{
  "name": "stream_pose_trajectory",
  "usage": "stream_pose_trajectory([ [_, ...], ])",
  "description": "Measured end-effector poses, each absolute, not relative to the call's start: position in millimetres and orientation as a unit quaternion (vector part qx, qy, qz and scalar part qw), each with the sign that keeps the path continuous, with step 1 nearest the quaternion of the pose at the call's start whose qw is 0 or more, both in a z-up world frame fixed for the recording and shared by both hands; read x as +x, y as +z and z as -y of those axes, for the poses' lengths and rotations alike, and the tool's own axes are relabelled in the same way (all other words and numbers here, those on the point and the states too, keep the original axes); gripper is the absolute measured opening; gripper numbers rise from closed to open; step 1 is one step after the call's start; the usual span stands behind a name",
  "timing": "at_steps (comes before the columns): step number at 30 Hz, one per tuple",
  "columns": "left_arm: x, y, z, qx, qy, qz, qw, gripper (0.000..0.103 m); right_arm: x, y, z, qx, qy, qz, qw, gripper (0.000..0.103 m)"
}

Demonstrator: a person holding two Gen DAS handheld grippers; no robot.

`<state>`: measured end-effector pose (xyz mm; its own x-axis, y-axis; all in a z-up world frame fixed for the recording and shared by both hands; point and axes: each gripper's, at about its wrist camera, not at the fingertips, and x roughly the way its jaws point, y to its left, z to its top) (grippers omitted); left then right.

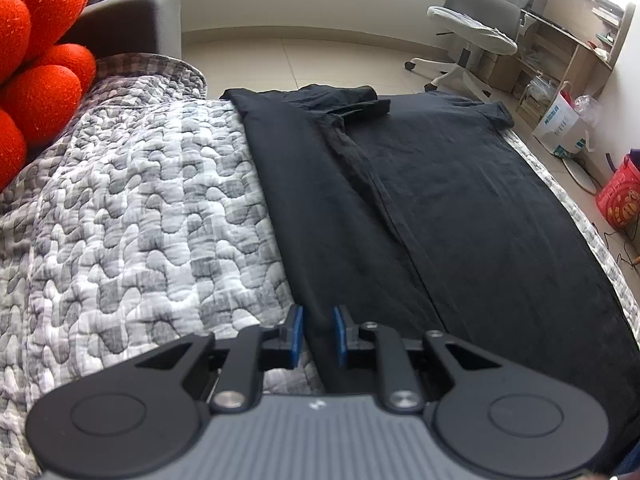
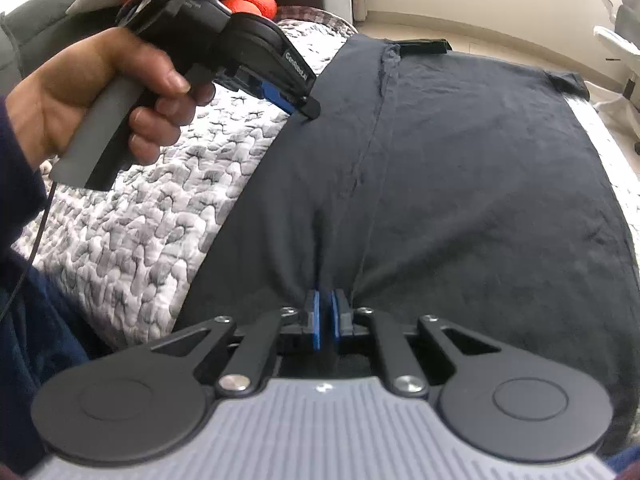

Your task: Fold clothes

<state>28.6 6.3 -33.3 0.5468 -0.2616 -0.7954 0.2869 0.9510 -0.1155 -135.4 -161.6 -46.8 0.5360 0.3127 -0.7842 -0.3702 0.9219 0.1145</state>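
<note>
A: Where is the garment, and how far along is the fold?

B: The black T-shirt (image 1: 460, 200) lies flat on the grey quilt (image 1: 132, 208) that covers the bed, its hem toward the cameras and its collar at the far end. Its left side is already turned in over the body, with that sleeve (image 1: 356, 100) lying across the top. I judge the first lengthwise fold done. The right side and its sleeve (image 1: 498, 114) are not yet folded, and the crosswise folds are left.

A: And the tongs?

B: The left tongs (image 1: 319, 334) stand a little apart over the folded edge; fabric lies between the pads, but they do not press it. In the right wrist view their tips touch the cloth further up that edge. The right tongs (image 2: 325, 314) are nearly closed, pinching a small ridge of fabric near the hem; creases run into the pads.

A: Anything in the way?

B: Not on the shirt itself. Red cushions (image 1: 36, 76) sit at the sofa arm, well apart on the left. An office chair (image 1: 476, 28), shelves and a red bag (image 1: 620, 196) stand on the floor beyond the bed. The shirt's right edge lies close to the bed's edge, which could let it slip off.
</note>
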Motion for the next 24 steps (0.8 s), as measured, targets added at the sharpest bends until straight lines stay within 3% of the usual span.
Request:
stream_pose_trajectory([
  [24, 28.4, -33.9, -0.4, 0.024, -0.142, -0.440, 0.886, 0.018, -114.2, -46.2, 189.9, 0.012, 0.147, -0.441, 0.885, 0.013],
])
